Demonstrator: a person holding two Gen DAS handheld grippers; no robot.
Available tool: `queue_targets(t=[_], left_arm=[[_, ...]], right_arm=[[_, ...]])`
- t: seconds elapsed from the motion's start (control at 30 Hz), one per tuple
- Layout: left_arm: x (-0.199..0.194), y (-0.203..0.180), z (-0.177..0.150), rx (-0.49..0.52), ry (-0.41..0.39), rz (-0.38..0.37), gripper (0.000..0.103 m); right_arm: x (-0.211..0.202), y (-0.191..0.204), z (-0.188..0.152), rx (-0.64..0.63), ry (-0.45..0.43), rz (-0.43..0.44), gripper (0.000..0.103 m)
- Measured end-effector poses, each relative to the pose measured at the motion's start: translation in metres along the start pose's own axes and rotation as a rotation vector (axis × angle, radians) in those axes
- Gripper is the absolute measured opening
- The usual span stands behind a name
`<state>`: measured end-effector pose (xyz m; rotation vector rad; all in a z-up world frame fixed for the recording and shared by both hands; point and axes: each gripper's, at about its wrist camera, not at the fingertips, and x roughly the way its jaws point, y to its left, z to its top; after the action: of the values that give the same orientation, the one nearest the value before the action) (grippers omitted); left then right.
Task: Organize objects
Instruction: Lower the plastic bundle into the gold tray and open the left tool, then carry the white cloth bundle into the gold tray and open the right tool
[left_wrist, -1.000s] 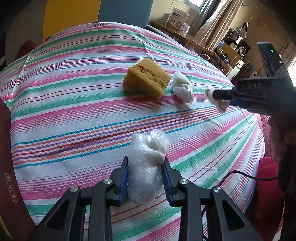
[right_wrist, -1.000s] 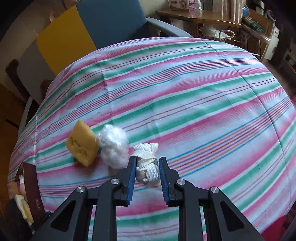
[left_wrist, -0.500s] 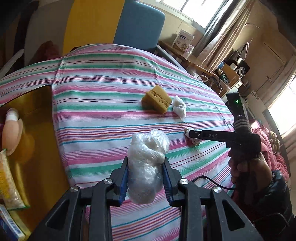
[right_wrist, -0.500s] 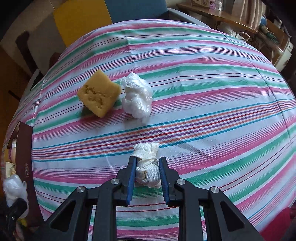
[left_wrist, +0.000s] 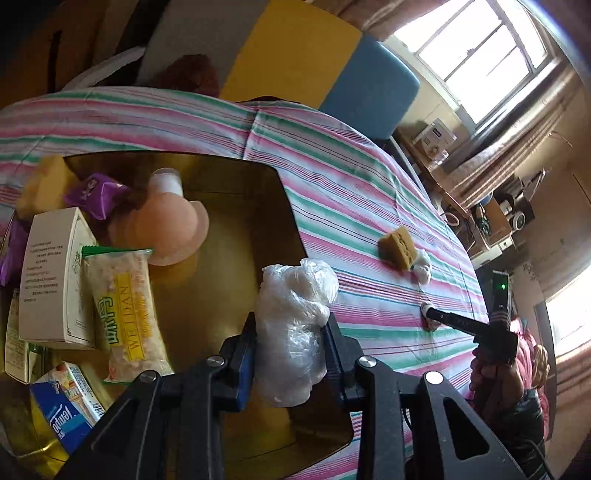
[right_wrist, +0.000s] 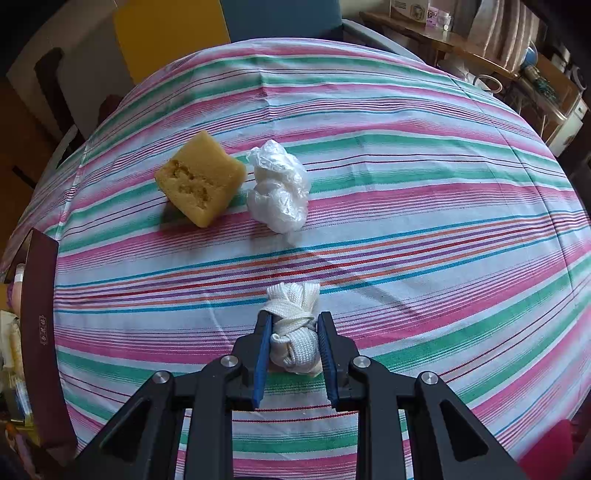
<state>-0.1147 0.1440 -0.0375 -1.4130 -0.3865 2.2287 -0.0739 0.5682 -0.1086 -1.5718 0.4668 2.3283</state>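
My left gripper (left_wrist: 290, 325) is shut on a crumpled clear plastic bag (left_wrist: 295, 325) and holds it over the open gold-lined box (left_wrist: 236, 266). My right gripper (right_wrist: 293, 328) is shut on a knotted white strap bundle (right_wrist: 293, 332), low over the striped tablecloth (right_wrist: 406, 184). It also shows in the left wrist view (left_wrist: 430, 317). A yellow sponge (right_wrist: 201, 179) and a second crumpled plastic bag (right_wrist: 279, 188) lie side by side on the cloth beyond the right gripper, also seen far off in the left wrist view.
The box holds a white carton (left_wrist: 51, 277), a snack packet (left_wrist: 125, 310), a tissue pack (left_wrist: 66, 410), a purple wrapper (left_wrist: 96, 195), a pink round item (left_wrist: 166, 225) and a sponge (left_wrist: 44, 184). The box's dark wall (right_wrist: 40, 332) stands left of the right gripper. Chairs (right_wrist: 280, 18) stand behind the table.
My left gripper has swung left with the plastic bag, from above the cloth to above the box. My right gripper has drawn back from the sponge and bag, still holding the strap bundle.
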Motion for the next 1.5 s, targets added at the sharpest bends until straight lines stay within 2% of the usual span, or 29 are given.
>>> queue_targets(t=[0.27, 0.43, 0.63, 0.8, 0.9, 1.07, 1.3, 1.5], left_arm=[[0.042, 0.015, 0.027, -0.045, 0.036, 0.087, 0.032], [0.067, 0.019, 0.036, -0.076, 0.076, 0.113, 0.032], [0.079, 0.014, 0.042, -0.043, 0.077, 0.149, 0.034], [0.081, 0.014, 0.046, -0.044, 0.095, 0.134, 0.045], [0.075, 0.014, 0.045, -0.041, 0.096, 0.13, 0.046], [0.042, 0.001, 0.034, 0.045, 0.013, 0.173, 0.046], [-0.026, -0.021, -0.004, 0.262, -0.176, 0.3, 0.046], [-0.051, -0.013, -0.023, 0.272, -0.206, 0.33, 0.046]], right_arm=[[-0.001, -0.001, 0.0, 0.004, -0.001, 0.002, 0.025], [-0.002, -0.004, -0.001, 0.006, 0.0, 0.005, 0.025], [-0.002, -0.001, -0.001, -0.001, -0.002, 0.0, 0.025], [-0.001, -0.002, 0.0, -0.002, -0.001, 0.0, 0.025], [0.0, -0.002, 0.002, -0.003, -0.001, -0.002, 0.025], [0.001, -0.002, 0.003, -0.007, -0.002, -0.005, 0.025], [0.0, -0.001, 0.002, -0.024, -0.006, -0.02, 0.025], [0.0, 0.0, 0.001, -0.034, -0.008, -0.032, 0.025]])
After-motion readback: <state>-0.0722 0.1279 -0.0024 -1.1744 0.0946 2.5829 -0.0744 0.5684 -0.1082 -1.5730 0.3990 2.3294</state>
